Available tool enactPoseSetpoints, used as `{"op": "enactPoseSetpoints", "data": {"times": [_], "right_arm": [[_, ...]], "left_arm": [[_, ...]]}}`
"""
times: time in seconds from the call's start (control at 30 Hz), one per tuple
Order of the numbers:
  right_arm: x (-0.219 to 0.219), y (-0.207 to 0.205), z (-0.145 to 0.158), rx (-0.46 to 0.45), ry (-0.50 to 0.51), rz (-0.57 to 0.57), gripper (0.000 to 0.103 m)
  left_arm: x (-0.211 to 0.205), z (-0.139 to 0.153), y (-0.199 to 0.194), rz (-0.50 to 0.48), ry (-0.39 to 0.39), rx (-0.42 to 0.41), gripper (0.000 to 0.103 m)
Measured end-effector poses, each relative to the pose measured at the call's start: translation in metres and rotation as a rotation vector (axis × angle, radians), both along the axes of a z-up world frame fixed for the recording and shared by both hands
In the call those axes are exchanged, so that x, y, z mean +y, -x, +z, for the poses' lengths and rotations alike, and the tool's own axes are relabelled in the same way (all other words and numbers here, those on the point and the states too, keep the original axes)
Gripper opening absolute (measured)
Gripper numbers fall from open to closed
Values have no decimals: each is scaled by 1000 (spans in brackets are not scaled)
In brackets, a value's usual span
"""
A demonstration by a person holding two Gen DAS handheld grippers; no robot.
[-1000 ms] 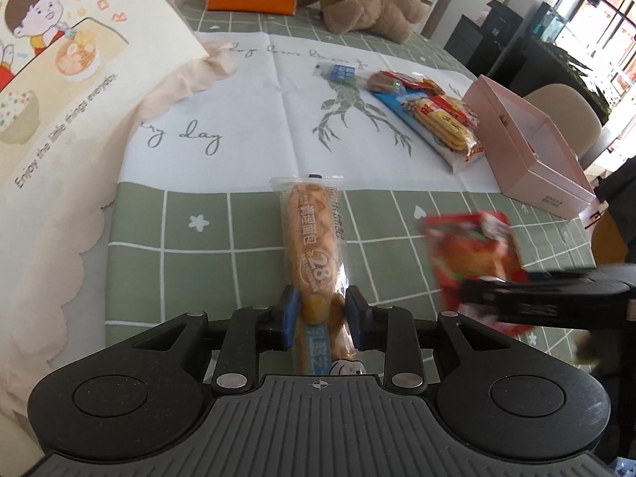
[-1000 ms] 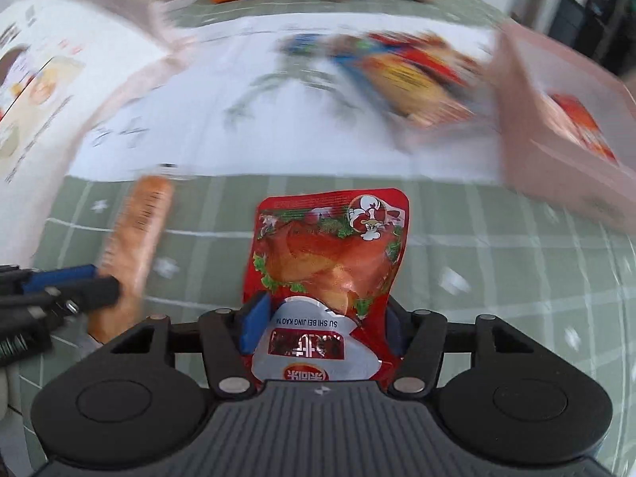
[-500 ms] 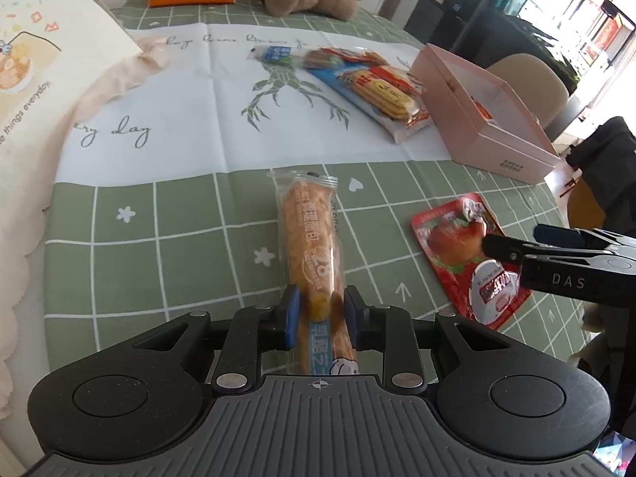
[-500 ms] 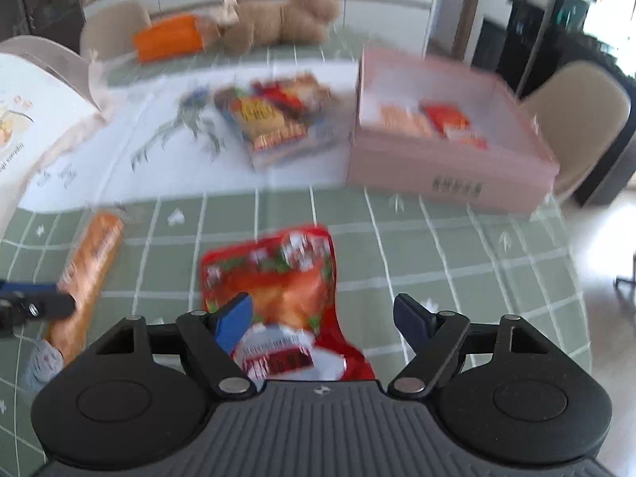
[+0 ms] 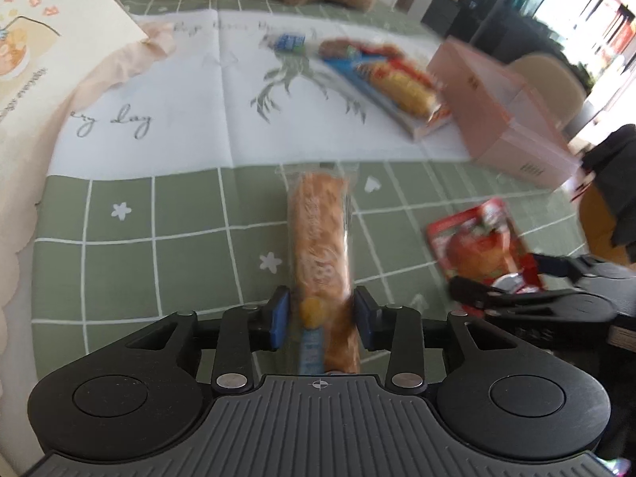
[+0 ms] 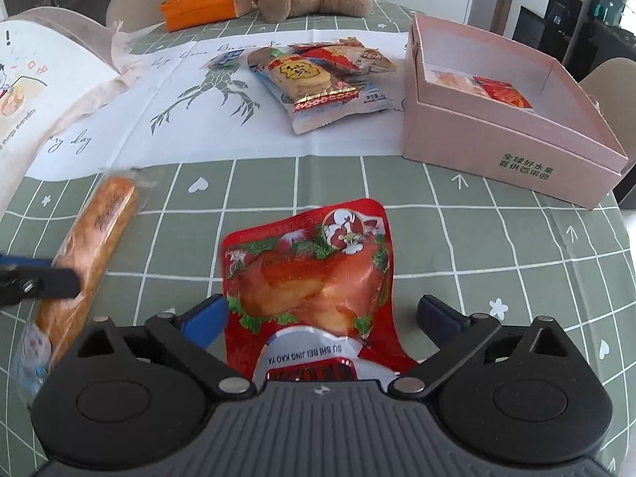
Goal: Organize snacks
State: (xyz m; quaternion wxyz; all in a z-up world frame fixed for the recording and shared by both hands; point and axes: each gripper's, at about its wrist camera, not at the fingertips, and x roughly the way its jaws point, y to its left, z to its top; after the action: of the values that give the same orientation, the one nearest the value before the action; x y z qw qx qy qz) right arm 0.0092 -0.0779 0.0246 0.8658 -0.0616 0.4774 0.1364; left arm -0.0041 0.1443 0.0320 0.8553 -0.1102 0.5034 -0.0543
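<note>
A green grid-patterned tablecloth [image 6: 457, 246] covers the table, with a white printed cloth [image 6: 190, 119] laid across its far part.

My right gripper [image 6: 322, 318] stands at its widest; its jaws have just been opening. The red pouch of roast duck [image 6: 314, 278] lies flat on the green cloth between the two blue pads, and neither pad touches it.

My left gripper [image 5: 321, 316] is narrow, and its jaws have just been opening a little. The long bread stick in clear wrap [image 5: 320, 238] lies lengthwise between them on the cloth. The picture is blurred; there seems to be a thin gap at each pad, so I read it as released.

The pink cardboard box [image 6: 508, 159] sits open at the right, at the edge of the white cloth. Inside lie two packets, one pale orange and one red, against its far side.

A pile of snack packets [image 6: 322, 83] rests on the white cloth, left of the box.
</note>
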Motion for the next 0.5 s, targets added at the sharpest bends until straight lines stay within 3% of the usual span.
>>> {"op": "enactPoseSetpoints", "data": {"times": [0.17, 0.37, 0.47, 0.5], "right_arm": [[-2, 10, -2, -39, -9, 24, 103], [0, 7, 2, 49, 21, 123, 103], [-4, 16, 11, 33, 40, 119, 81], [-8, 20, 15, 22, 44, 108, 67]], "left_arm": [[-13, -1, -1, -66, -18, -12, 38], [-26, -2, 4, -104, 20, -6, 37], [-29, -3, 7, -113, 21, -5, 37], [-30, -4, 8, -109, 22, -7, 37]]}}
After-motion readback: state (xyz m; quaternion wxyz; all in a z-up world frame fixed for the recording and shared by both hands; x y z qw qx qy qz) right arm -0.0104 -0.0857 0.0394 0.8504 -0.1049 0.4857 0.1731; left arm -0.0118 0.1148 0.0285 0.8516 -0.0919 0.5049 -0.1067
